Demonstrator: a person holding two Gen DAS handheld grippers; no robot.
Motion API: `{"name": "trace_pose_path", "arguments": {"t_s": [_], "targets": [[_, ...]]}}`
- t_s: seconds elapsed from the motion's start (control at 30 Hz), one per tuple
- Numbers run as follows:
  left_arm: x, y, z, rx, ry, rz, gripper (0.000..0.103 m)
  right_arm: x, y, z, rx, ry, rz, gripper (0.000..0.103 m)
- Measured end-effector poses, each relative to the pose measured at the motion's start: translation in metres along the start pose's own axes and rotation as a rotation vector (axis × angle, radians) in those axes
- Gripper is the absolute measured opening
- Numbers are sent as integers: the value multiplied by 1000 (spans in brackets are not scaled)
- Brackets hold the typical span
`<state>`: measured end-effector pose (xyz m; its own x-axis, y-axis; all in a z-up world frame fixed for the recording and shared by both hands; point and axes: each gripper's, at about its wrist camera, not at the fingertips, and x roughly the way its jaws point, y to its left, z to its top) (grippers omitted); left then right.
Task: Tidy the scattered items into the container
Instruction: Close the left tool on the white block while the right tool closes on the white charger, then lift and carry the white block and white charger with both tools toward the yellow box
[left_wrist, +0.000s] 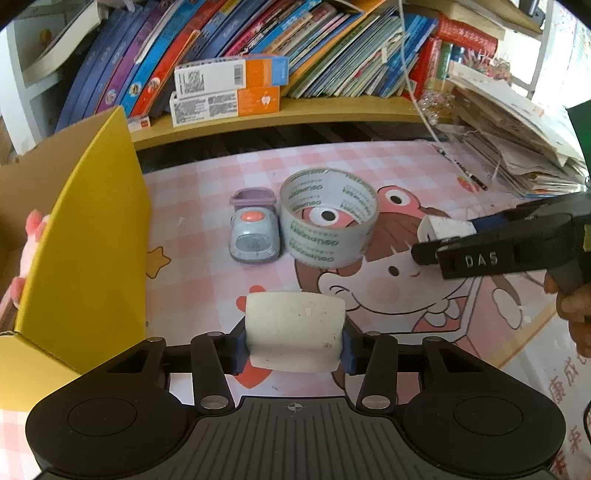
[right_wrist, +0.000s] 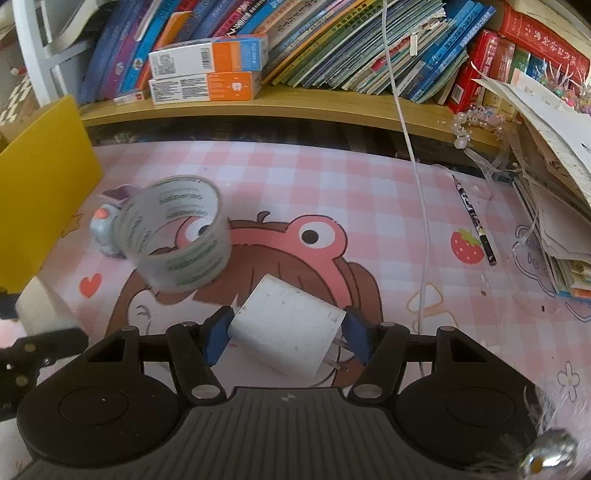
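left gripper jaws pinched a white eraser-like block | right gripper jaws clamped a white plug charger | yellow cardboard box sat left, nearer the left hand

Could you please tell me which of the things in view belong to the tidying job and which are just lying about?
Part of the job:
- yellow box
- white block, in the left gripper
- white charger, in the right gripper
- tape roll
- toy car

Just lying about:
- books
- orange-and-white cartons
- pencil
- paper stack
- white cable
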<state>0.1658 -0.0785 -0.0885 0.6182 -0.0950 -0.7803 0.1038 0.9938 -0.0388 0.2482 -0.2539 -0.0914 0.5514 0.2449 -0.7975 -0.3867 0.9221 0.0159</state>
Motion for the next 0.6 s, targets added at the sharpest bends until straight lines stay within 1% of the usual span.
{"name": "trace_pose_path", "arguments": {"t_s": [0.33,0.6], "targets": [[-29,-9,-6,20,-46,-19,44,-34,7,-21,-9,-13,2,62],[-55,-13,-12,28,-92,-19,44,-61,16,-34,-21,-39,7,62]]}}
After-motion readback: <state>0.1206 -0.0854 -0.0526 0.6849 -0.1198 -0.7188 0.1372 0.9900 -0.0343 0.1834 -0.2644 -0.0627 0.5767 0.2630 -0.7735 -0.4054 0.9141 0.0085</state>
